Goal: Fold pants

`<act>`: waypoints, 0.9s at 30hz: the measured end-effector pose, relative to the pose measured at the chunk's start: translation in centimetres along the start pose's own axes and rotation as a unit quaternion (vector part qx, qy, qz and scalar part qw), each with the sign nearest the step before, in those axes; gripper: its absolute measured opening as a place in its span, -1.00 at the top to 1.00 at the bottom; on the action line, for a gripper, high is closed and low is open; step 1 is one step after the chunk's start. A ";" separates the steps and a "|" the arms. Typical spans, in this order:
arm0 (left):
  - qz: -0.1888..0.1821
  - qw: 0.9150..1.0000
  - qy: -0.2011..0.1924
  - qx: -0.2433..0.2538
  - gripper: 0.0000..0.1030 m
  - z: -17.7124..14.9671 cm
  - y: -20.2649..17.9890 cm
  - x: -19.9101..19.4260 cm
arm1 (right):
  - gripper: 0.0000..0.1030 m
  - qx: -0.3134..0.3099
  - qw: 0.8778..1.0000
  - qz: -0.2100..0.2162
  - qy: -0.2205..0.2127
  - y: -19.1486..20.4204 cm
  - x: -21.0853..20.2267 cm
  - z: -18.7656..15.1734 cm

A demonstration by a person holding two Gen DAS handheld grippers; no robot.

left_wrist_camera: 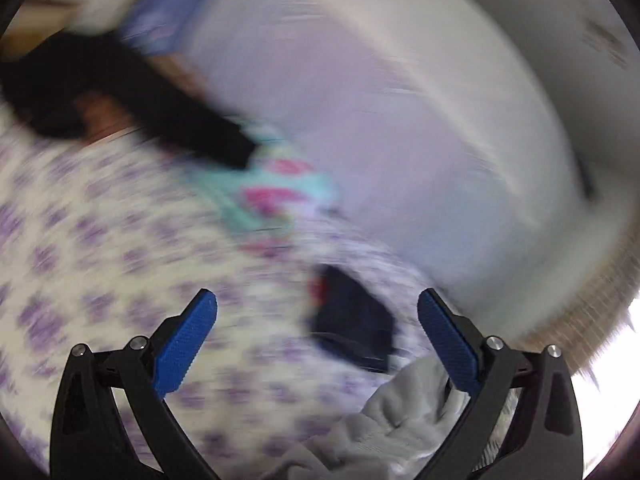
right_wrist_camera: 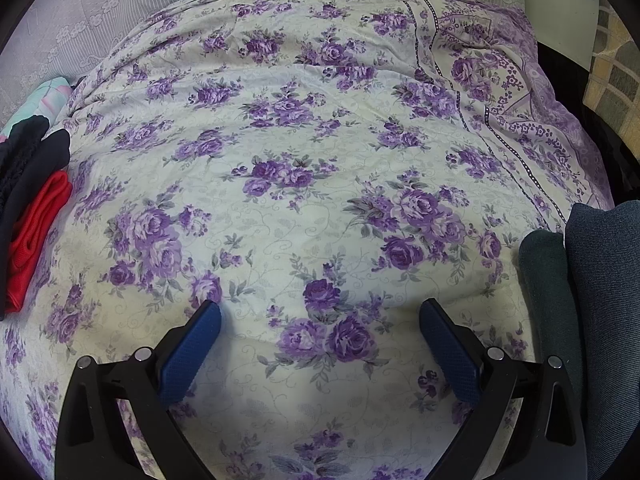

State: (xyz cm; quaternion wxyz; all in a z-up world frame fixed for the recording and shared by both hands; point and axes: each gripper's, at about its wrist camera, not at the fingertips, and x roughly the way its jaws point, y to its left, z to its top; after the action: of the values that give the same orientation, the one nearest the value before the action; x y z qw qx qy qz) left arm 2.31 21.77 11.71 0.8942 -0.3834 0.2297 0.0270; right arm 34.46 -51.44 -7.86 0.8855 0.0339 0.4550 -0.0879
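Both grippers hang over a bed spread with a purple-rose sheet (right_wrist_camera: 320,152), their blue-padded jaws wide apart and holding nothing. The right gripper (right_wrist_camera: 320,340) faces bare sheet; dark folded garments (right_wrist_camera: 580,280), possibly pants, lie just right of it, long axis running away from the camera. The left gripper (left_wrist_camera: 316,340) appears in a motion-blurred view, a crumpled grey garment (left_wrist_camera: 400,420) bunched against its right finger, orientation unreadable. Red and black clothes (right_wrist_camera: 32,208) sit at the bed's left edge.

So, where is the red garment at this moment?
In the right wrist view, the red garment lies at the left edge of the floral bedsheet, just below a dark garment.
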 end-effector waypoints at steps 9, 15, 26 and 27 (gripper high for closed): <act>0.164 0.961 -0.047 0.218 -0.65 -3.8 4.9 4.1 | -0.93 0.000 1.000 0.000 0.000 0.0 0.0 0.0; 0.102 0.840 -0.114 0.521 -0.92 -12.9 -8.4 7.7 | -0.93 -0.001 1.000 0.000 0.001 0.0 0.0 0.0; 0.036 0.874 -0.013 0.485 -0.92 -18.3 -8.4 5.9 | -0.93 -0.001 1.000 0.000 0.001 0.0 0.0 0.0; 0.042 0.877 -0.008 0.478 -0.92 -18.3 -8.1 6.0 | -0.93 -0.001 1.000 0.000 0.001 0.0 0.0 0.0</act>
State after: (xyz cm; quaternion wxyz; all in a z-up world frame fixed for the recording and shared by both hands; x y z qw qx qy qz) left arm 2.35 2.54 3.63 0.9685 0.1014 0.2230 -0.0456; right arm 34.47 -51.46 -7.82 0.8852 0.0333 0.4558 -0.0871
